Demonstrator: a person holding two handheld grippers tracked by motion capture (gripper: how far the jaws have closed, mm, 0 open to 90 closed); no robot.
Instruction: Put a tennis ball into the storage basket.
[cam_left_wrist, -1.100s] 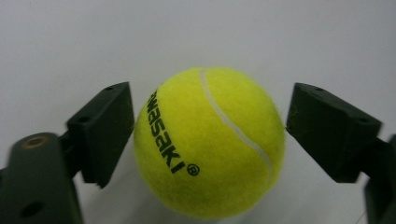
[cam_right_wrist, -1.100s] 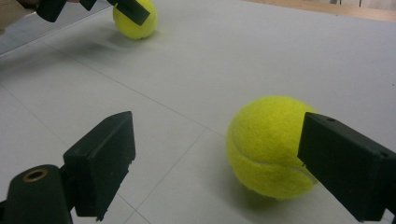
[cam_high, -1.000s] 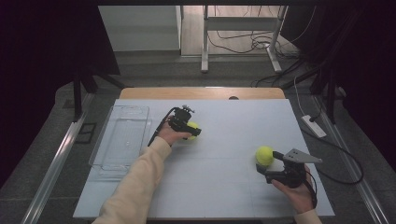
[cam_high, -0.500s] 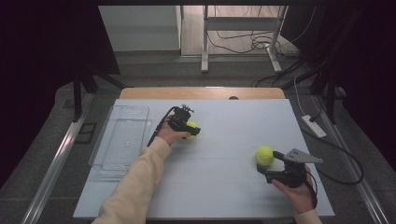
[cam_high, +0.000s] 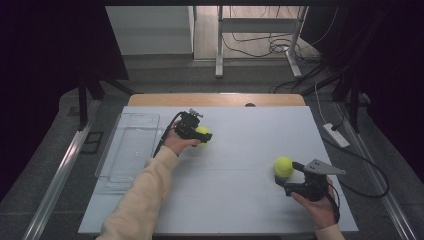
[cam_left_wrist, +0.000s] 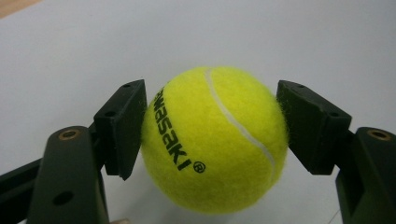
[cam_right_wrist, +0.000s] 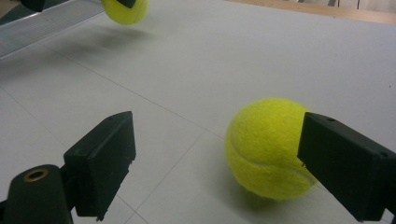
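Your left tool (cam_high: 199, 134) had just been closing, and it finished that travel with its pads pressed on both sides of the first tennis ball (cam_left_wrist: 214, 140); in the left gripper view the ball sat squarely between the two pads, printed lettering toward the left pad, seam toward the right. Against the frame a second before, the hand had barely shifted; the change lay in the jaws alone. In the right gripper view that ball appeared slightly clear of the bench (cam_high: 240, 190), with its shadow beneath it; judge the grasp as made and the lift as only begun.

Your right tool (cam_high: 296, 175) stood wide and held nothing; the second tennis ball (cam_right_wrist: 267, 147) rested on the bench, just ahead of that tool and close against its right pad, well apart from the left pad.

The clear tray (cam_high: 125, 150) lay just to the left of your left tool; it was probably the destination.
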